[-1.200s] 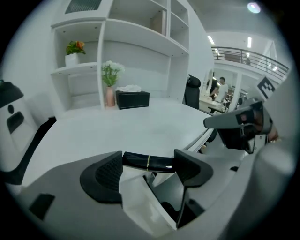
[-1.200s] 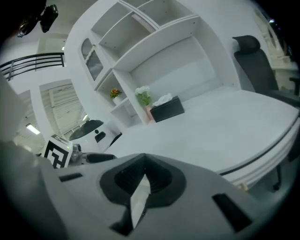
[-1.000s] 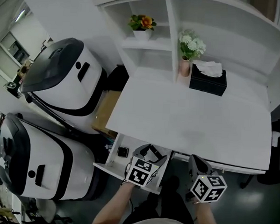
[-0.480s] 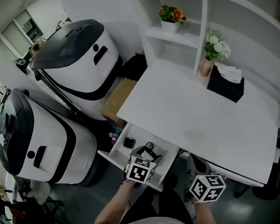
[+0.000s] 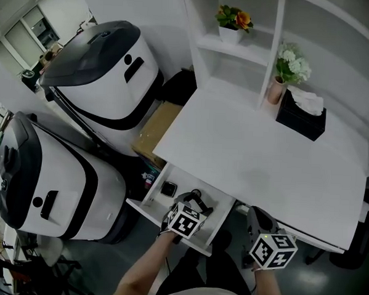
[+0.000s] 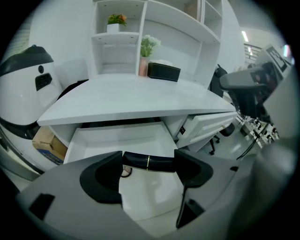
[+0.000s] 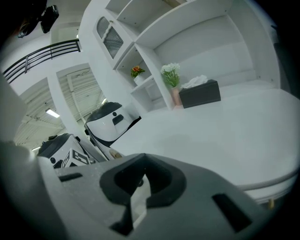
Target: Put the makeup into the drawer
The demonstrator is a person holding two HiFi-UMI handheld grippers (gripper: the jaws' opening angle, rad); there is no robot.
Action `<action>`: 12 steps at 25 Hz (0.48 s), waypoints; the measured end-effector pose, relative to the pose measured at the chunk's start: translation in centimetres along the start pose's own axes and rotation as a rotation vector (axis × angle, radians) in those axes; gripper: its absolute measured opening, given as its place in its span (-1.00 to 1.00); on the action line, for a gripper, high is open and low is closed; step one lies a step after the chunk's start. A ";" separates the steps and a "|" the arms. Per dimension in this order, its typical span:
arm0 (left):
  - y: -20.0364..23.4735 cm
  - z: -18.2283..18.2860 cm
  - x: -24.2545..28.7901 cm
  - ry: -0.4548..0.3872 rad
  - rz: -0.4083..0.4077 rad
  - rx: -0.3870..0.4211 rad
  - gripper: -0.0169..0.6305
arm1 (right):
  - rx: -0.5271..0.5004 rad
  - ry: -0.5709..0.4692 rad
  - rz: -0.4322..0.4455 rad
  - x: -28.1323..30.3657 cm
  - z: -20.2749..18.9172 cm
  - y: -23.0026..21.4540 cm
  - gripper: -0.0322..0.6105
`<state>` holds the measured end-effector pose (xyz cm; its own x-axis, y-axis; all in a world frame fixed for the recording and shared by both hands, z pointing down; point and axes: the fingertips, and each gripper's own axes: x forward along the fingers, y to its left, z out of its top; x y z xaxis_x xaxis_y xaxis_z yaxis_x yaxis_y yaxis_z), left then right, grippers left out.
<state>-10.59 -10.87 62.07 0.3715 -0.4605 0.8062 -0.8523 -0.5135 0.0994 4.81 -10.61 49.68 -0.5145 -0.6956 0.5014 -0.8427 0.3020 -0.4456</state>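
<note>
Left gripper (image 5: 196,203) fingers clamp 1 black, gold-banded makeup tube (image 6: 148,161) above the open white drawer (image 6: 117,139); right gripper (image 5: 258,219) fingers meet, empty, near the worktop (image 5: 264,160) edge.

Head view looks steeply down on the white desk (image 5: 258,154), its open drawer (image 5: 186,178) at 7 o'clock. Left gripper view sits close over that drawer, facing the desk; right gripper view skims the desktop. All three share the tissue box (image 5: 302,119).

Drawer (image 6: 117,136) floor lies open ahead, though the desktop (image 6: 131,101) overhangs its back
</note>
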 end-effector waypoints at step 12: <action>-2.2 -1.3 4.9 0.155 -0.205 0.424 0.12 | 0.084 -0.026 -0.125 -1.8 -1.2 -3.1 -0.89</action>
<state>-7.35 -11.02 66.53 0.4294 -0.2227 0.8752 -0.5306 -0.8464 0.0450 8.21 -9.49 51.05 -0.4014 -0.7413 0.5380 -0.8831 0.1575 -0.4419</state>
